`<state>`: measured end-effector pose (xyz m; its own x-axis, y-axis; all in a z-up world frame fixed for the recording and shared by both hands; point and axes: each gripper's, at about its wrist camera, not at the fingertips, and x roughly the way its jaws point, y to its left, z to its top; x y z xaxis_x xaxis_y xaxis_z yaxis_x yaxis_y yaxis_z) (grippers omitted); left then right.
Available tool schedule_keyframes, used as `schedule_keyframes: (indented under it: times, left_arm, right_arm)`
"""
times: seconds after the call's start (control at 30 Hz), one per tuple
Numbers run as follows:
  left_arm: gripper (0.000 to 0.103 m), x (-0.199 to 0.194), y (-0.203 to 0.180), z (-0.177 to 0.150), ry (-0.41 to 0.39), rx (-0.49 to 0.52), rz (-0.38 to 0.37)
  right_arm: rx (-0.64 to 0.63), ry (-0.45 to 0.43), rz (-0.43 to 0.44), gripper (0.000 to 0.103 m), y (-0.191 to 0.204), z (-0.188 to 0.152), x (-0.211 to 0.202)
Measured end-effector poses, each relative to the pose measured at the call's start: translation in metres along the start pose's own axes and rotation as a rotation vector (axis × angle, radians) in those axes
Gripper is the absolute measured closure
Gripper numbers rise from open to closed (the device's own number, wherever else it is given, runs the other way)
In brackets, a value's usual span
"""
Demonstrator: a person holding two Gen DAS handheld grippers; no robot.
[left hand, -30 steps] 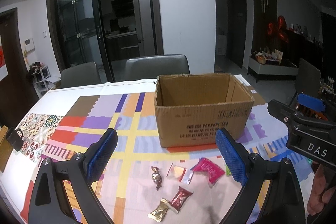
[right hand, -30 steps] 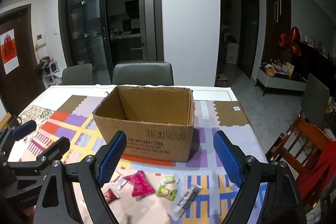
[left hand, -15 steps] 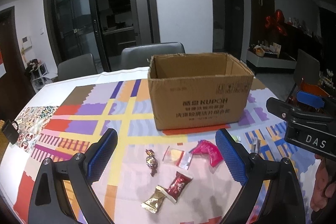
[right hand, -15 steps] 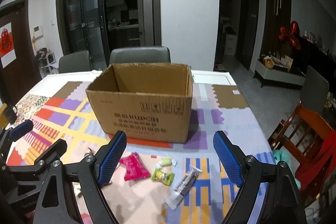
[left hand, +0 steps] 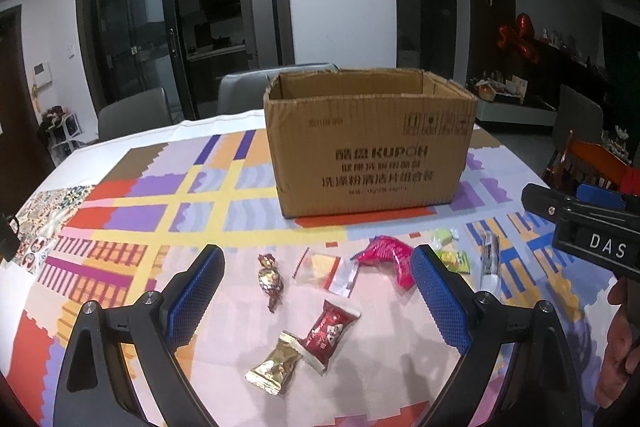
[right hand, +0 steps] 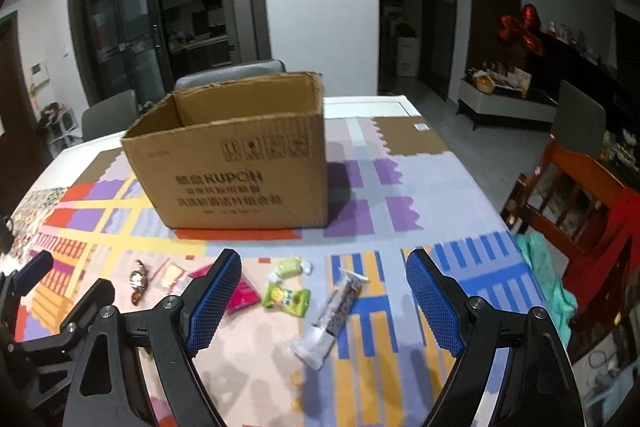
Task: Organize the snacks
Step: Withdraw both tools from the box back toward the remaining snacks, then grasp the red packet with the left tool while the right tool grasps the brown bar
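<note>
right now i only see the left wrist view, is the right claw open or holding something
Observer: The right claw is open, with nothing between its pads.
Operator: whats in front of it
Observer: The long silver-and-dark snack bar lies diagonally on the mat, in the gap between the two fingers and apart from both.
Operator: the green packet i half see, is it clear of that bar
Observer: Yes. The yellow-green packet lies flat to the left of the bar in the right wrist view, and they do not touch.
</note>
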<state>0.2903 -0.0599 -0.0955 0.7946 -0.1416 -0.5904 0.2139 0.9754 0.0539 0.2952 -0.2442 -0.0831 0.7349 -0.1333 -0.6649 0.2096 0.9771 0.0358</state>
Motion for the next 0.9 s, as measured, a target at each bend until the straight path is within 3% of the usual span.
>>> schedule_keyframes:
  times: [0.43, 0.67, 0.9]
  left_arm:
    - [0.02, 0.032, 0.009, -0.032, 0.082, 0.028, -0.001]
    - [0.022, 0.049, 0.01, -0.044, 0.132, 0.034, -0.007]
    - [0.036, 0.061, 0.006, -0.05, 0.166, 0.051, -0.031]
  right_arm:
    - [0.067, 0.043, -0.09, 0.018, 0.001, -0.033, 0.024]
    - [0.072, 0.082, -0.124, 0.018, 0.002, -0.045, 0.043]
    - [0.085, 0.129, -0.151, 0.018, -0.003, -0.052, 0.062]
